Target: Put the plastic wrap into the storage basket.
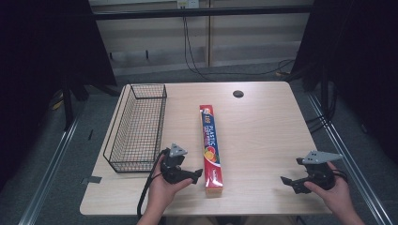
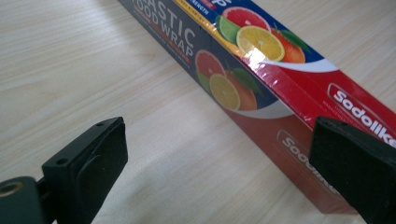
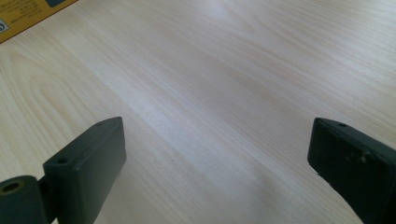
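The food wrap box [image 1: 212, 146] lies flat along the middle of the table [image 1: 263, 140], its long axis running away from the person and its near end close to the front edge. This position puts it within reach of both hands.

The left gripper [image 1: 190, 176] sits just to the left of the box's near end, pointing at it. In the left gripper view its jaws stand wide apart, with the box [image 2: 261, 79] ahead of them and the right-hand jaw overlapping the box's lower corner. No pad presses on the box; the gripper appears positioned to close across the box's width.

The right gripper [image 1: 292, 182] rests well to the right of the box, near the table's front right corner. Its jaws are likewise spread, with bare wood between them. It holds nothing and is probably waiting.

A wire basket [image 1: 138, 126] stands along the left side of the table, empty, likely the destination for the box.

Count: one box, one basket, two grippers. One dark round spot [image 1: 238, 93] lies near the far edge; whether it is a hole or a cap cannot be determined.
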A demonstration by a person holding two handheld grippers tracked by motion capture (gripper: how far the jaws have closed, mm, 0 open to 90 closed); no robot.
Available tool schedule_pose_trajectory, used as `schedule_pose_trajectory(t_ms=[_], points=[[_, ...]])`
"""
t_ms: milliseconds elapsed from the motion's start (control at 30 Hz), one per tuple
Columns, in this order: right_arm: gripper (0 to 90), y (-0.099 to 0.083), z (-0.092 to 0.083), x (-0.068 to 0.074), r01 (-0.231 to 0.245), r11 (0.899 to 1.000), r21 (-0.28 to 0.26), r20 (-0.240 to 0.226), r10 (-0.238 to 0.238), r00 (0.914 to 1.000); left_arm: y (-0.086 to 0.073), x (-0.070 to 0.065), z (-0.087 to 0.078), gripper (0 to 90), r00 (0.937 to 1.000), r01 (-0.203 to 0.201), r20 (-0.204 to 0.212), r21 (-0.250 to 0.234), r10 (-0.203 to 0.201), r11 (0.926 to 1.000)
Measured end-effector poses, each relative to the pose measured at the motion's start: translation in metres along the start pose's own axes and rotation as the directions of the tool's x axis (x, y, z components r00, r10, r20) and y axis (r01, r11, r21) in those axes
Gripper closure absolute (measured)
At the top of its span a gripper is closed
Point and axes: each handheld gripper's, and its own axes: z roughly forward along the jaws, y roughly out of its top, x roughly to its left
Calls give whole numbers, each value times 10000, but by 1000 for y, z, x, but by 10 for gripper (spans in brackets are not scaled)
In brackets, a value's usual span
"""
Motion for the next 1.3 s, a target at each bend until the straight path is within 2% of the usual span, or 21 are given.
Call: schedule_pose_trajectory(t_ms=[33, 300, 433, 600, 700, 767, 867, 900, 933, 967, 1000, 1033, 1100, 1133, 1167, 1233, 1267, 1300], points=[[44, 0, 0, 0, 5, 10000, -3, -8, -5, 10000, 2, 0, 0, 47, 9999, -69, -81, 39, 70, 10000], [44, 2, -1, -1, -6, 10000, -77, 28, 7, 10000, 12, -4, 2, 48, 9997, 211, -96, 186, -210, 9996], [44, 4, 1, -1, 29, 10000, -80, -5, -29, 10000, 24, -2, 4, 47, 9968, 729, -321, -40, -730, 9973], [44, 7, 3, -1, 68, 9999, -102, -51, -69, 10000, 45, -2, 19, 18, 9916, 1187, -531, 171, -1176, 9928], [44, 8, 3, -2, 3, 9999, -140, -77, -4, 10000, 59, -2, 26, 3, 9880, 1478, -487, 206, -1466, 9888], [44, 8, 4, -2, 23, 9999, -166, -108, -25, 9999, 67, -2, 34, 2, 9842, 1673, -644, 348, -1648, 9853], [44, 8, 5, -3, 39, 9998, -201, -139, -42, 9999, 78, -4, 46, 23, 9765, 2099, -624, 551, -2064, 9762], [44, 8, 5, -3, 39, 9998, -201, -139, -42, 9999, 78, -4, 46, 30, 9765, 2099, -624, 551, -2064, 9762], [44, 8, 4, -4, -7, 9997, -243, -149, 4, 9999, 83, -5, 53, 33, 9716, 2302, -700, 611, -2259, 9712], [45, 8, 4, -4, -11, 9997, -261, -147, 7, 9999, 85, -5, 55, 37, 9711, 2313, -782, 755, -2255, 9699], [45, 8, 3, -4, -60, 9997, -255, -161, 56, 9999, 87, -6, 59, 44, 9661, 2491, -890, 747, -2423, 9656], [45, 8, 3, -4, -43, 9996, -285, -135, 39, 9999, 90, -5, 62, 52, 9677, 2394, -1037, 906, -2299, 9667], [45, 8, 2, -4, -63, 9995, -306, -150, 59, 9999, 92, -5, 67, 61, 9617, 2620, -1075, 908, -2521, 9608], [45, 8, 2, -4, -48, 9994, -340, -147, 43, 9999, 94, -6, 69, 70, 9596, 2629, -1283, 907, -2506, 9605], [45, 8, 2, -5, -68, 9994, -334, -135, 64, 9999, 95, -5, 72, 76, 9591, 2647, -1308, 1005, -2510, 9591], [45, 8, 2, -5, -112, 9993, -355, -174, 106, 9998, 96, -7, 76, 93, 9529, 2854, -1353, 966, -2715, 9535], [45, 8, 2, -6, -119, 9993, -360, -167, 113, 9998, 97, -8, 78, 96, 9528, 2840, -1411, 1027, -2687, 9533], [45, 8, 2, -6, -106, 9992, -379, -134, 101, 9999, 97, -8, 80, 104, 9502, 2895, -1523, 1080, -2719, 9511]])
